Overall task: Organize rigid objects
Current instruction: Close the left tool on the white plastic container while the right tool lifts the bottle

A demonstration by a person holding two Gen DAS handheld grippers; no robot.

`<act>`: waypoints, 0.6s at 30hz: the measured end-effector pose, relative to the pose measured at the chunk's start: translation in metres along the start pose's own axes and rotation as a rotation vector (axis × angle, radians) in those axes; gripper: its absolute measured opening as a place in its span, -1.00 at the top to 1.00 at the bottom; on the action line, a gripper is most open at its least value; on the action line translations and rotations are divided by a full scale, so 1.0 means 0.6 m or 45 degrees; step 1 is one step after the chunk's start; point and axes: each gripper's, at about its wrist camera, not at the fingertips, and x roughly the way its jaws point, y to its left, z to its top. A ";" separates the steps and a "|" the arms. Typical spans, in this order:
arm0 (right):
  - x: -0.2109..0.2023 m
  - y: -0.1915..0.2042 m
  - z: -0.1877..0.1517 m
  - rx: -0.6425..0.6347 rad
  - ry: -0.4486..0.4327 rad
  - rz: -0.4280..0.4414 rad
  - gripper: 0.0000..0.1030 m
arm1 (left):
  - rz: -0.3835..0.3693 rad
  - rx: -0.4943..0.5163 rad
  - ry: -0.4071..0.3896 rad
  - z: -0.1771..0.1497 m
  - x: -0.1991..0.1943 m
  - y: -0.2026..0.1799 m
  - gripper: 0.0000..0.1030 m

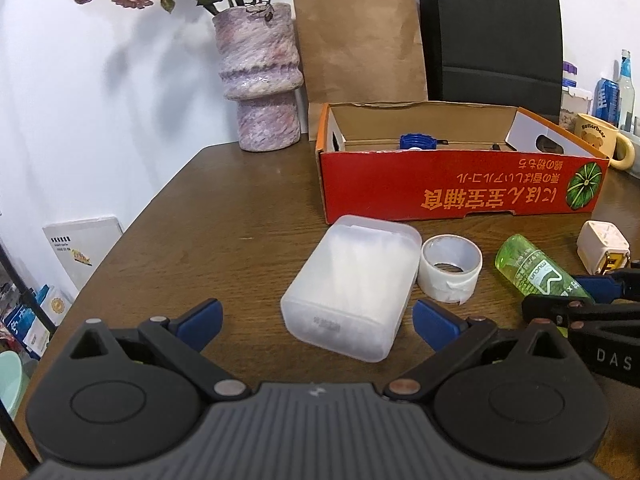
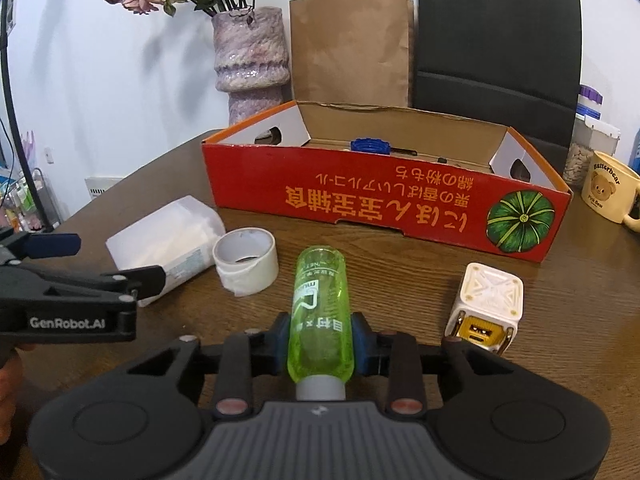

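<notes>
Left gripper [image 1: 317,318] jaws spread wide around the translucent box [image 1: 352,286] (lying flat).

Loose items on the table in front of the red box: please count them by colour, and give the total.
White or translucent white: 3 (plastic case, tape roll, cube adapter)
Green: 1 (bottle, lying on its side, right gripper closed on it)
Total: 4
</notes>
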 end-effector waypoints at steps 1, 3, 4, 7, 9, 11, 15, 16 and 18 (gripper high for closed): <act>-0.002 0.000 0.000 0.000 -0.006 0.000 0.41 | -0.001 0.003 0.000 0.001 0.002 -0.002 -1.00; -0.006 -0.001 0.001 0.006 -0.026 -0.001 0.41 | -0.002 0.007 0.001 0.004 0.006 -0.004 -1.00; -0.008 -0.002 0.002 0.009 -0.037 -0.001 0.41 | -0.002 0.009 0.002 0.005 0.008 -0.005 -1.00; -0.018 -0.006 0.005 0.019 -0.072 -0.005 0.41 | -0.001 0.014 0.006 0.008 0.013 -0.007 -1.00; -0.025 -0.008 0.007 0.025 -0.095 -0.009 0.41 | -0.005 0.013 0.011 0.010 0.018 -0.007 -1.00; -0.030 -0.011 0.010 0.028 -0.113 -0.016 0.41 | -0.006 0.012 0.014 0.013 0.023 -0.007 -1.00; -0.038 -0.019 0.014 0.038 -0.141 -0.028 0.41 | -0.011 0.012 0.033 0.015 0.034 -0.009 -1.00; -0.039 -0.021 0.015 0.039 -0.145 -0.031 0.41 | -0.010 0.013 0.042 0.015 0.037 -0.009 -1.00; -0.039 -0.025 0.017 0.041 -0.150 -0.036 0.41 | -0.011 0.010 0.052 0.017 0.045 -0.010 -1.00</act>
